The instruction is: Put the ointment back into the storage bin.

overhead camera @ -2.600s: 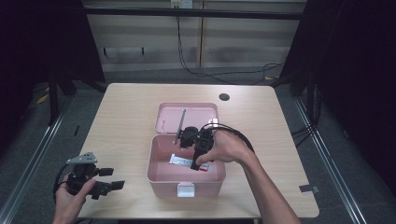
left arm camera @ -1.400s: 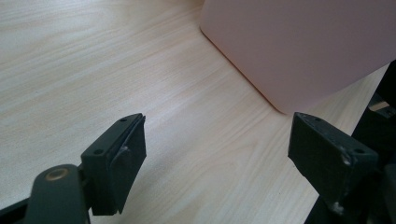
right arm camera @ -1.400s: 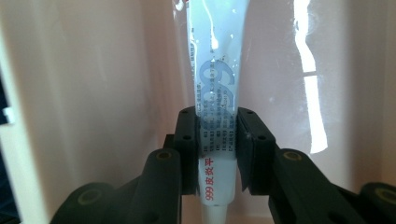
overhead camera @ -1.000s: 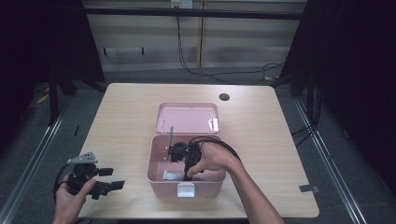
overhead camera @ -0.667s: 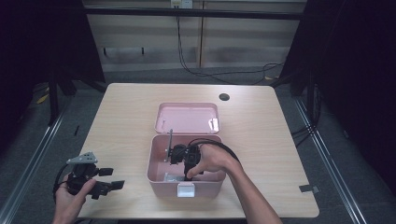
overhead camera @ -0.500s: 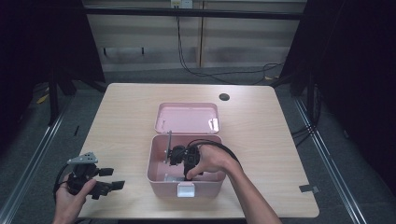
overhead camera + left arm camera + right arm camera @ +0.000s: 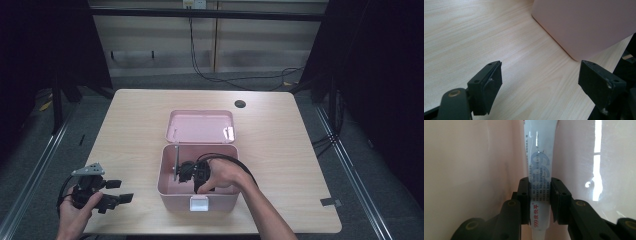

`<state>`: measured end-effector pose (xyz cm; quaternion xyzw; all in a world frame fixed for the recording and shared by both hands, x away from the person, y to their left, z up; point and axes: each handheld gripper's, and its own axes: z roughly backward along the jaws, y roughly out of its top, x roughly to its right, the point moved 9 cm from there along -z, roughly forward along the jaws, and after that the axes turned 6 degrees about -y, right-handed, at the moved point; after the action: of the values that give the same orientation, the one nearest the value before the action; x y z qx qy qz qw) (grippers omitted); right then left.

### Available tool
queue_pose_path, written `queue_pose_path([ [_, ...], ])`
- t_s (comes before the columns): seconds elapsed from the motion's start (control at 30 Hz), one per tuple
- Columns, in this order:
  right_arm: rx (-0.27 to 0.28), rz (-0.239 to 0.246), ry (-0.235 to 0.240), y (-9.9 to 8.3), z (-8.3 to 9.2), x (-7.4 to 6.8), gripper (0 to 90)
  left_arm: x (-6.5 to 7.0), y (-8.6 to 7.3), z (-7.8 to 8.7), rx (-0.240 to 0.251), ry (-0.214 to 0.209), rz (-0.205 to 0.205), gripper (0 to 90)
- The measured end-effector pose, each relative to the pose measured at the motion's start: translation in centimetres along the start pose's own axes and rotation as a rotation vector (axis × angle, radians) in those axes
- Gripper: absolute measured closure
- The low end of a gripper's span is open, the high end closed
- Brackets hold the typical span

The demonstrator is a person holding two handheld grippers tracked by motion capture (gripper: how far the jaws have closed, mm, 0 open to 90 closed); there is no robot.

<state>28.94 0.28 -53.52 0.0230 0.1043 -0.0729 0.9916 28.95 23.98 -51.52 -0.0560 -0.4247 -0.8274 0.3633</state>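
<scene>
Low in the frame's centre, inside the pink box (image 7: 170, 186), our right hand-held gripper (image 7: 540, 200) pinches a white ointment tube (image 7: 540, 167), which we judge could slip against the wall, while our left hand-held gripper (image 7: 541, 87) sits spread.

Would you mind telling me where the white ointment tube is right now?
The white tube is clamped between the right tongs in the right gripper view, down inside the open pink box near the table's front edge.

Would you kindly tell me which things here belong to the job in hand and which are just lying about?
In use:
- right tongs, shut on the tube
- pink box

Idle:
- left tongs, open over the table
- box lid
</scene>
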Motion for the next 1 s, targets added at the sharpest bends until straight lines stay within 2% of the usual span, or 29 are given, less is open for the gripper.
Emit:
queue_pose_path([
  [0.2,-0.012,0.017,-0.001,0.43,-0.50,-0.03,71.9,-0.01,0.02,0.03,0.004,0.002,0.003,19.1],
  [0.23,-0.016,0.009,0.012,0.44,-0.59,-0.13,71.8,-0.01,0.02,0.02,0.004,0.001,0.002,19.1],
  [0.3,-0.002,0.014,0.016,0.50,-0.86,-0.17,71.8,0.00,0.02,0.02,0.003,-0.001,-0.001,19.1],
  [0.33,-0.016,0.016,0.003,0.41,-0.81,-0.10,71.7,0.00,0.02,0.02,0.003,0.000,-0.002,19.1],
  [0.4,-0.013,0.013,0.017,0.38,-0.93,-0.17,71.8,0.00,0.03,0.02,0.004,0.000,0.000,19.1],
  [0.53,-0.019,0.013,0.007,0.34,-0.88,-0.06,71.4,0.00,0.03,0.02,0.003,0.000,0.000,19.0],
  [0.63,-0.021,0.013,0.009,0.30,-0.83,-0.07,71.1,-0.01,0.02,0.03,0.002,0.001,0.002,19.1],
  [0.7,-0.006,0.006,0.032,0.40,-0.91,-0.26,70.8,-0.01,0.03,0.01,0.004,0.001,0.001,19.1],
  [0.87,-0.004,0.008,0.023,0.39,-0.52,-0.17,70.2,-0.01,0.02,0.02,0.003,0.001,0.001,19.1],
  [1.0,0.000,-0.014,0.024,0.16,-0.15,-0.23,69.2,-0.01,0.02,0.03,0.000,-0.002,-0.001,19.1],
])
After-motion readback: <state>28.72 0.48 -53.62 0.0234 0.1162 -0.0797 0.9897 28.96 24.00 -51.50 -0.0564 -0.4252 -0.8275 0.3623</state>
